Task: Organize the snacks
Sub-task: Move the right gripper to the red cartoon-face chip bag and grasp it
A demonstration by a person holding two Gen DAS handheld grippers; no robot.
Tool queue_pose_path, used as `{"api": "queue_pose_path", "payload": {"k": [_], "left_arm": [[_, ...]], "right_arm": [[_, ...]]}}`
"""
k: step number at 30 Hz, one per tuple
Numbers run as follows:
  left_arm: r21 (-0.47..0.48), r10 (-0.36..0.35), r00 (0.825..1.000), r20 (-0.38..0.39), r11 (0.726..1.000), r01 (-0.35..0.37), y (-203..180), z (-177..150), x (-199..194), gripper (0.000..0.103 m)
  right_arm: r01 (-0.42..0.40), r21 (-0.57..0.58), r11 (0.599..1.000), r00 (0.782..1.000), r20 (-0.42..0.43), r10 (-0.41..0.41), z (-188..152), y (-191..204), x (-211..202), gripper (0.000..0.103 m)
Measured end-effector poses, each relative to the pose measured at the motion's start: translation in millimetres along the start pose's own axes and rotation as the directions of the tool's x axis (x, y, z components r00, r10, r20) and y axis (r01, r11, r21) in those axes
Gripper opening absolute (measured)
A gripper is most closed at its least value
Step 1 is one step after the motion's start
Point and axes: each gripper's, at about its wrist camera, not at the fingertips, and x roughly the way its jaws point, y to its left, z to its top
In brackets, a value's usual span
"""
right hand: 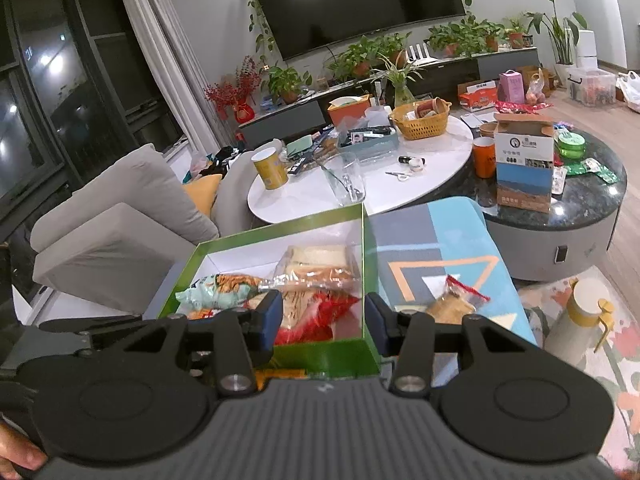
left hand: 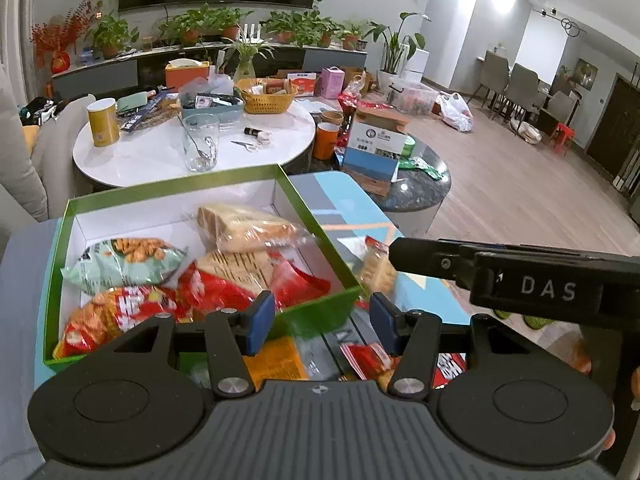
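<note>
Over the near right corner of the green box, I hold my left gripper level, jaws apart and empty. My right gripper hovers beside it, also parted, holding nothing. Snack bags fill the box; a clear cracker packet lies outside on the patterned mat, long axis slanting away rightward.

Both grippers same build: left gripper and right gripper have black linkage arms, silver pivot screws, blue pads on the fingers, ribbed grey housing, round black discs. "DAS" in white on the right unit's side. Bare fingertip at bottom-left.
</note>
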Motion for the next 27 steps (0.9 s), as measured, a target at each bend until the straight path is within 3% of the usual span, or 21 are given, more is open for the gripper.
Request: {"api": "queue_pose_path", "payload": {"k": [15, 27], "left_arm": [[0.029, -0.031, 0.994, -0.102, 0.999, 0.034, -27, -32, 26, 0.054], [0.069, -0.068, 0.974, -0.217, 0.994, 0.085, -42, -53, 63, 0.061]], "right_arm": [[0.099, 0.064, 0.993, 0.991, -0.098, -0.092, -34, -60, 2, 0.041], [0.106, 0.114, 0.988, 0.981, -0.173, -0.085, -58, -83, 13, 0.041]]}}
